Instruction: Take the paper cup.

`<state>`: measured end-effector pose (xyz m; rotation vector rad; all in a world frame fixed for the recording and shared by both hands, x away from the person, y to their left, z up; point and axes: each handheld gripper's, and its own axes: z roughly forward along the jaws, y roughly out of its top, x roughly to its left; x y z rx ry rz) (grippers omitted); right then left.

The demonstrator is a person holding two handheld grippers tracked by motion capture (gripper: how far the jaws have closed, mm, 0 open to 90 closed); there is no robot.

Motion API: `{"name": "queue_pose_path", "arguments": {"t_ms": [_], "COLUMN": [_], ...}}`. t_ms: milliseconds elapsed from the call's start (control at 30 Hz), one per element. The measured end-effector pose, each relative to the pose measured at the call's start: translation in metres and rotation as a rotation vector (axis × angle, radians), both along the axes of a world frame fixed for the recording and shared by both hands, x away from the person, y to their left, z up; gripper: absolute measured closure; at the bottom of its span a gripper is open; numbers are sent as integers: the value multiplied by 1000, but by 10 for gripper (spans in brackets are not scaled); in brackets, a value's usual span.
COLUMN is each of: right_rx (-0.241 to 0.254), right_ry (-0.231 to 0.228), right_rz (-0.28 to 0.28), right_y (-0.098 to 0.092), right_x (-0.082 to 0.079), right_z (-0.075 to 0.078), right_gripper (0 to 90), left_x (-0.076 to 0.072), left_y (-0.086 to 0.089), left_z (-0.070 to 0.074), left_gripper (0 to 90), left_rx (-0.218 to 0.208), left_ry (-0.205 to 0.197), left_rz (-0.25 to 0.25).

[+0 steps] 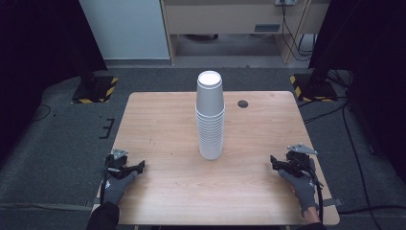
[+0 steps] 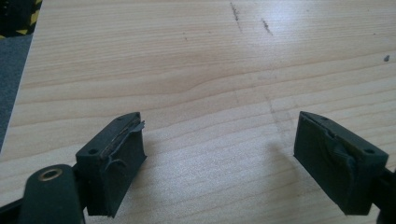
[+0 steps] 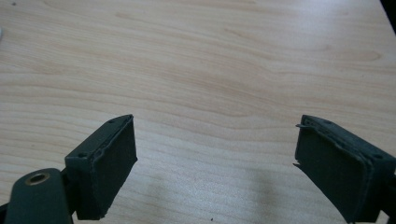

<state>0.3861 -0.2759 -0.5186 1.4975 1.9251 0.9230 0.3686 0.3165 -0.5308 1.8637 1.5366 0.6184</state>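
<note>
A tall stack of white paper cups (image 1: 210, 117) stands upside down in the middle of the wooden table (image 1: 163, 120). My left gripper (image 1: 136, 167) rests near the table's front left corner, held by a gloved hand, well to the left of the stack. Its jaws stand wide apart over bare wood, gripper (image 2: 219, 154) open with nothing between the pads. My right gripper (image 1: 274, 161) rests near the front right edge, also in a gloved hand. In its own view the gripper (image 3: 215, 163) is open over bare table.
A small dark round grommet (image 1: 243, 103) sits in the table top behind and right of the stack. Black stand bases with yellow-striped edges (image 1: 95, 88) stand on the grey floor beyond both far corners. Cables (image 1: 335, 115) run on the floor at the right.
</note>
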Motion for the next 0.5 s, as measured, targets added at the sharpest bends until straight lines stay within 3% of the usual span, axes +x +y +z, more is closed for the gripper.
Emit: {"name": "queue_pose_path", "arguments": {"t_ms": [133,500], "right_rx": [15,77], "right_ry": [-37,-134], "right_rz": [24,63], "right_y": [3,11], "right_x": [-3,-9], "right_z": [7,27], "right_gripper": [131,137], "left_x": [-1,1], "left_y": [-3,-9], "left_z": [2,-3], "left_gripper": [145,125], "left_rx": [-6,44], "left_ry": [-14,15], "left_rz": [-13,-35]}}
